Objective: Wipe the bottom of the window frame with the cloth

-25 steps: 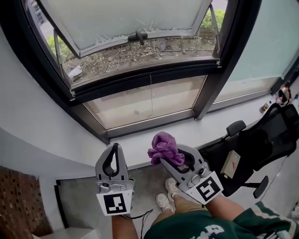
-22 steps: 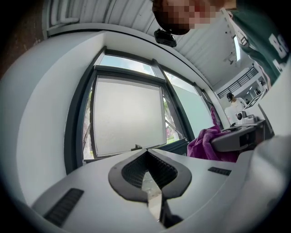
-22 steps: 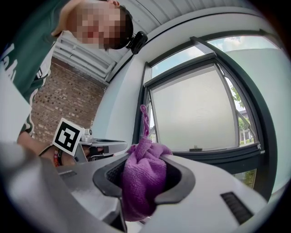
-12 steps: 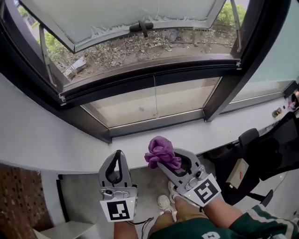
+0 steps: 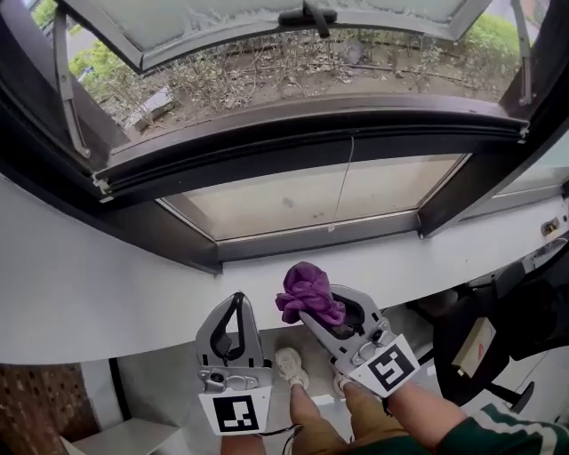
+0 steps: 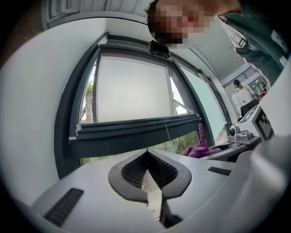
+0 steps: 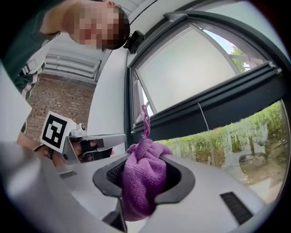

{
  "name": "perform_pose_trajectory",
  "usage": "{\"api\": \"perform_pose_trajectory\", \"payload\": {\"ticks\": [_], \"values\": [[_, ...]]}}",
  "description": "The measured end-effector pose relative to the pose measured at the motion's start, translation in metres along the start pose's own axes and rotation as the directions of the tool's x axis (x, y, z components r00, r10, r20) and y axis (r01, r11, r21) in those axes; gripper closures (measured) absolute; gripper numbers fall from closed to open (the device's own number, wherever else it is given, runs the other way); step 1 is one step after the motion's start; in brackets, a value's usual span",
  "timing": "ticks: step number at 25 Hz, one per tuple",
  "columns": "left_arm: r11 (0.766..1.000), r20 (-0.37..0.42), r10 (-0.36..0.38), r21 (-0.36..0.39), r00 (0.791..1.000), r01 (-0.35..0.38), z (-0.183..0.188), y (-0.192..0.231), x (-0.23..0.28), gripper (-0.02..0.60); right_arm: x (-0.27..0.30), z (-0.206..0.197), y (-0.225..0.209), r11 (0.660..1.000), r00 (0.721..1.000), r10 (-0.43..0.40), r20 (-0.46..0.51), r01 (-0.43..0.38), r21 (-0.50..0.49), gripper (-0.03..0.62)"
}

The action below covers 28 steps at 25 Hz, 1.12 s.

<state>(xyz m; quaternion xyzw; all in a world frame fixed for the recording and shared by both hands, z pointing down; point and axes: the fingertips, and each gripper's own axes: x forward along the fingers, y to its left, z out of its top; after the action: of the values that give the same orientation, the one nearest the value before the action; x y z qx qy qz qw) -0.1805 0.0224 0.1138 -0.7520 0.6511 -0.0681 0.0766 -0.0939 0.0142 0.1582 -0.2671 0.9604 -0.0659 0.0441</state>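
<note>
A crumpled purple cloth (image 5: 307, 293) is pinched in my right gripper (image 5: 313, 311), which is shut on it and held over the white sill (image 5: 427, 258). In the right gripper view the cloth (image 7: 143, 175) bulges out between the jaws. My left gripper (image 5: 236, 304) hangs beside it on the left, shut and with nothing in it; its pads meet in the left gripper view (image 6: 146, 154). The dark window frame's bottom bar (image 5: 311, 242) runs just beyond both grippers, apart from them. The cloth (image 6: 198, 149) also shows at the right of the left gripper view.
An open sash (image 5: 267, 18) tilts outward above a dark crossbar (image 5: 293, 133). A black office chair (image 5: 524, 320) stands at the right. White shoes (image 5: 289, 364) show on the floor below the grippers. A brick wall (image 5: 36, 409) is at lower left.
The window has slid right and lower in the head view, so its lower pane now faces me. Both grippers keep their pose, the cloth still gripped. The feet have shifted.
</note>
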Motion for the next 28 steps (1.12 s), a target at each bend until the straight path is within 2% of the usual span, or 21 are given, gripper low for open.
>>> {"api": "perform_pose_trajectory", "payload": {"ticks": [4, 8, 12, 17, 20, 23, 28], "values": [[1.0, -0.005, 0.013, -0.004, 1.0, -0.013, -0.061, 0.036, 0.011, 0.575, 0.046, -0.052, -0.001, 1.0, 1.0, -0.007, -0.021, 0.007, -0.007, 0.444], [0.998, 0.0, 0.038, -0.047, 0.999, -0.038, -0.134, 0.069, 0.016, 0.575, 0.09, -0.123, 0.003, 1.0, 0.997, -0.006, -0.076, 0.003, -0.031, 0.444], [0.997, 0.004, 0.033, -0.068, 0.999, -0.032, -0.186, 0.089, 0.025, 0.575, 0.135, -0.193, -0.003, 0.999, 0.986, -0.021, -0.165, 0.016, -0.031, 0.444], [0.997, -0.025, 0.009, -0.076, 1.0, -0.011, -0.249, 0.113, 0.038, 0.575, 0.2, -0.269, -0.01, 0.999, 0.979, -0.042, -0.2, 0.037, -0.028, 0.444], [0.995, -0.024, 0.01, -0.097, 1.0, -0.012, -0.29, 0.138, 0.05, 0.575, 0.244, -0.326, -0.012, 0.999, 0.966, -0.047, -0.256, 0.043, -0.021, 0.444], [0.993, -0.017, 0.015, -0.113, 1.0, -0.016, -0.307, 0.152, 0.056, 0.575, 0.27, -0.354, -0.014, 0.999, 0.961, -0.047, -0.273, 0.044, -0.016, 0.444], [0.993, -0.014, 0.023, -0.117, 1.0, -0.024, -0.307, 0.15, 0.057, 0.575, 0.277, -0.363, -0.016, 0.999, 0.962, -0.04, -0.269, 0.037, -0.018, 0.444]]}}
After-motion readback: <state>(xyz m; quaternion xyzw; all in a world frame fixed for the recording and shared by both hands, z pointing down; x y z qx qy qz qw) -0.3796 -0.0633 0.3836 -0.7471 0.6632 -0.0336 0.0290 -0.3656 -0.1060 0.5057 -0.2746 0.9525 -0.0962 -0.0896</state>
